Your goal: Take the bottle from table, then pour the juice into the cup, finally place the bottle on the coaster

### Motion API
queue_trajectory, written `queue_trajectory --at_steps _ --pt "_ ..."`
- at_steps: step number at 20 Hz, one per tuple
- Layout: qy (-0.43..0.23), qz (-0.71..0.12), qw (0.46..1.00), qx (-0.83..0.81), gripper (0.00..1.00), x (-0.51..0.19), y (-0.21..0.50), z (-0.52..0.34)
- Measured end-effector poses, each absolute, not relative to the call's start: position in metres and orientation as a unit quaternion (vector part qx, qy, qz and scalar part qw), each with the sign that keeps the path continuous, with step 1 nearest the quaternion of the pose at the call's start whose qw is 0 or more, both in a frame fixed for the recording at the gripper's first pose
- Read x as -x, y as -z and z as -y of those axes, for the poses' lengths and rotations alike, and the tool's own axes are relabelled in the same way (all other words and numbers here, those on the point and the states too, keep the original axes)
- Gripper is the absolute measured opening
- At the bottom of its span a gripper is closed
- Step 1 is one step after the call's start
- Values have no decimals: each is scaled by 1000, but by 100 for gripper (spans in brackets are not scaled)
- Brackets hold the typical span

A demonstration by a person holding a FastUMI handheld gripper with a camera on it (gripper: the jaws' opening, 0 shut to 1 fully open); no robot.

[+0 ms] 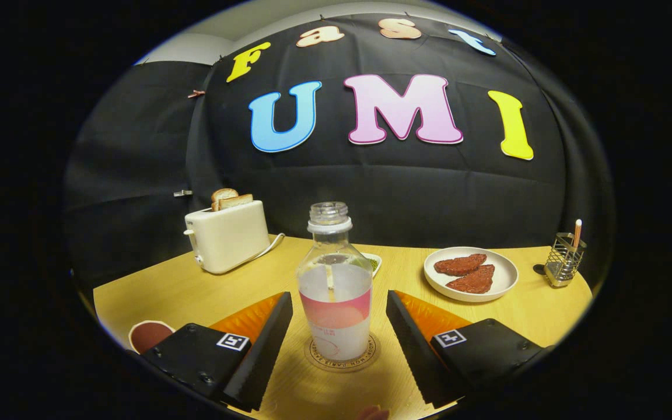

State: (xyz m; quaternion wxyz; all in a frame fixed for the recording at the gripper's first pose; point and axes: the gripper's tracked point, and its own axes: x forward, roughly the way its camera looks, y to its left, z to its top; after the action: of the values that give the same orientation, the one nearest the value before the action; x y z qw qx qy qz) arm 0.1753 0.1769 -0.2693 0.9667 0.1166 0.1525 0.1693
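Gripper: the hand-held gripper [339,344] has its two fingers spread wide, one on each side of the bottle, with a clear gap of table between each finger and the bottle; neither finger touches it.
Bottle: a clear plastic bottle with no cap and a pink-and-white label [335,291] stands upright between the fingers, its threaded neck rising above them; a pale liquid fills roughly its lower half.
Coaster: a round tan coaster with a dark printed ring [316,356] lies under the bottle, between the fingers; the bottle stands on it.
Writing: small dark letters run around the coaster's ring, and a few lines of tiny print sit on the bottle's label; both are too small to read. Each finger's body carries a small square black-and-white marker.
Table: a light wooden table [167,289] bears everything.
Toaster: a cream toaster with two slices of toast sticking up [228,236] stands beyond the left finger, well apart, its cord trailing toward the bottle.
Plate: a white round plate with two reddish-brown flat pieces [470,274] sits beyond the right finger.
Holder: a wire-mesh metal holder with a stick in it [565,258] stands further right past the plate.
Small dish: a small white dish with something green [373,263] peeks out just behind the bottle.
Round object: a dark red round object with a pale rim [148,335] lies just outside the left finger.
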Motion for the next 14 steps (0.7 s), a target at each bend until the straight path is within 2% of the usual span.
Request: queue_trajectory --at_steps 14 --pt "-145 -117 978 -89 97 -109 153 -105"
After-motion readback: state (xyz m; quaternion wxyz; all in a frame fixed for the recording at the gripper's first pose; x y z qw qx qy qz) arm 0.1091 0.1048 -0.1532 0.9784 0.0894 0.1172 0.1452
